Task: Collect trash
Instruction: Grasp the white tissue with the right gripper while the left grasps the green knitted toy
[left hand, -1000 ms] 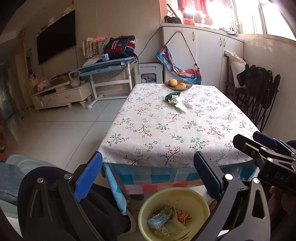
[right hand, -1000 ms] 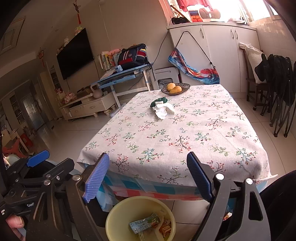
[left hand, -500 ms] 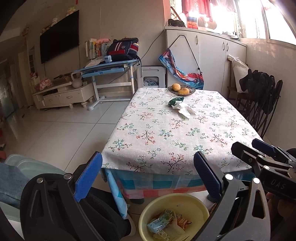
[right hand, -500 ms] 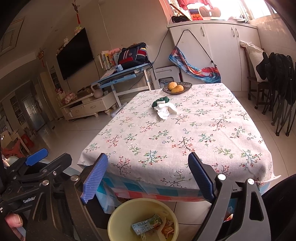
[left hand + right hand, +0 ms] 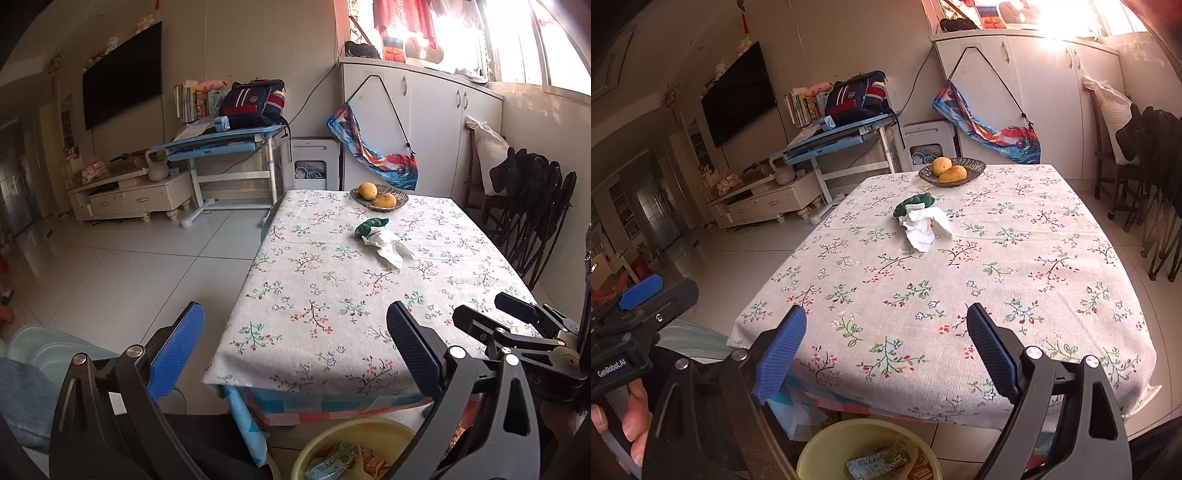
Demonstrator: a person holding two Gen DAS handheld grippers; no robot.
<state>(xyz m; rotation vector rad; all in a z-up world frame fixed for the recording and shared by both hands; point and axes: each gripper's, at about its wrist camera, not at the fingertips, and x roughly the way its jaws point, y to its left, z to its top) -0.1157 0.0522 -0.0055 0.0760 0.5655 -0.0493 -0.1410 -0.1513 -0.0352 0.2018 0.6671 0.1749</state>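
Since the last trash on the floral tablecloth (image 5: 997, 258) is the crumpled white tissue (image 5: 925, 229) with a dark green wrapper (image 5: 914, 202) touching its far side, we judge the step in hand to be a reach across the table toward that pile. We should carry the right gripper (image 5: 886, 354) low over the cloth, straddle the tissue with both pads, and close on paper alone — not on cloth. The fruit bowl (image 5: 951, 170) beyond holds mangoes and should be left alone. Both grippers stand wide and empty, touching nothing; the left gripper (image 5: 291, 354) hangs at the near table edge. Below us the yellow bin (image 5: 827, 439) already holds some wrappers — that is where the tissue belongs.
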